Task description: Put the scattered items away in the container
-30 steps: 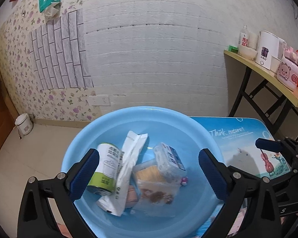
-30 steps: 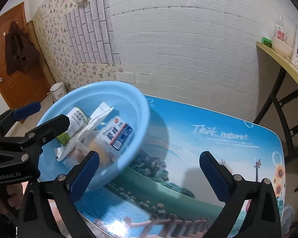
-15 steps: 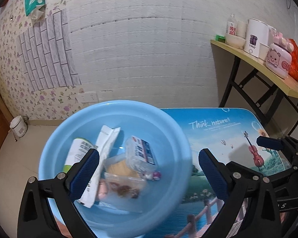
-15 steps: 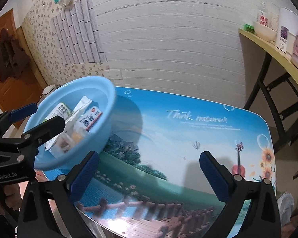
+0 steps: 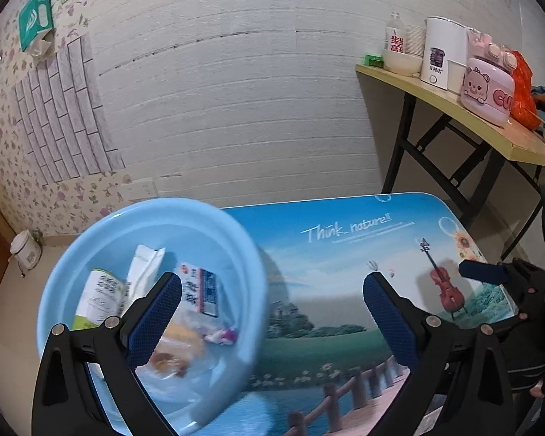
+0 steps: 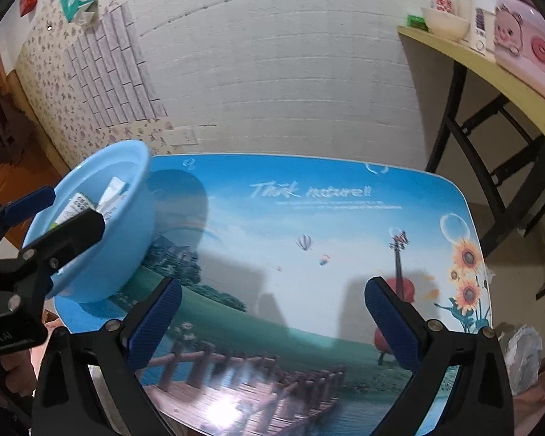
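Observation:
A light blue basin [image 5: 250,276] stands on the left end of the picture-printed table [image 5: 345,290]; it also shows in the right wrist view [image 6: 134,218]. Inside lie a green-and-white can [image 5: 98,298], a white sachet [image 5: 145,265], a white-and-blue pack [image 5: 200,290] and clear-bagged snacks [image 5: 178,348]. My left gripper [image 5: 272,319] is open and empty, over the basin's right rim; it also shows in the right wrist view [image 6: 51,210]. My right gripper [image 6: 272,319] is open and empty above the table's near middle; one fingertip [image 5: 483,272] shows in the left wrist view.
A wooden side table [image 5: 454,109] at the right carries a kettle [image 5: 439,51], bowls and a pink appliance [image 5: 487,87]. A white brick wall stands behind the table. A small white bin [image 5: 25,250] sits on the floor at left.
Both grippers have drawn back and swung right, so the basin now sits further left and smaller in both views. Both stay open. The items in the basin have not moved.

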{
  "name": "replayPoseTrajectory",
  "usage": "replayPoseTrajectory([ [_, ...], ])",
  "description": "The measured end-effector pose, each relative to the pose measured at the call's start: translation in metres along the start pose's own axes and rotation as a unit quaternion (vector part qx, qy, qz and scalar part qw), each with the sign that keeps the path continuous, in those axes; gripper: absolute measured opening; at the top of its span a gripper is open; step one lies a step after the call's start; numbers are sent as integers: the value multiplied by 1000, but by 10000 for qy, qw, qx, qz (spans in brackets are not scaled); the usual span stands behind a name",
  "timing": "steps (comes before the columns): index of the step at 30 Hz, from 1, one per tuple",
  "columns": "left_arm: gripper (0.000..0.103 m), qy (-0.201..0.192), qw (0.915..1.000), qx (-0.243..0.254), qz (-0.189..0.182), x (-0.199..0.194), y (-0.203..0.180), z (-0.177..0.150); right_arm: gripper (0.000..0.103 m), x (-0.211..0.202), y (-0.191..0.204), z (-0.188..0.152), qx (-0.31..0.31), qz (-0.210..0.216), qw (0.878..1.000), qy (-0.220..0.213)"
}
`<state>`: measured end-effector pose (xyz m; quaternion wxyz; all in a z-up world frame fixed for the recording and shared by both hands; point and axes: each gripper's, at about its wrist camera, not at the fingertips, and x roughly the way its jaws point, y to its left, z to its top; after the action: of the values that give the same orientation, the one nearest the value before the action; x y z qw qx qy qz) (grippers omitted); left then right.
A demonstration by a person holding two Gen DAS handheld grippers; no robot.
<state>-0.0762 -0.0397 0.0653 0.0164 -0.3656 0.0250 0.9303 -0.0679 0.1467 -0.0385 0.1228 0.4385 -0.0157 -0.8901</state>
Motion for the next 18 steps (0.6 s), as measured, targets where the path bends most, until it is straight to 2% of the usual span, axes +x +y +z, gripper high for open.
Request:
replayPoseTrajectory([
  [9, 102, 52, 10000, -30, 20, 11, -13, 4, 101, 5, -28, -2, 184, -133, 9997, 65],
  [18, 102, 38, 9999, -127, 80, 10, -5, 5, 101, 9, -22, 0, 115, -58, 9999, 69],
])
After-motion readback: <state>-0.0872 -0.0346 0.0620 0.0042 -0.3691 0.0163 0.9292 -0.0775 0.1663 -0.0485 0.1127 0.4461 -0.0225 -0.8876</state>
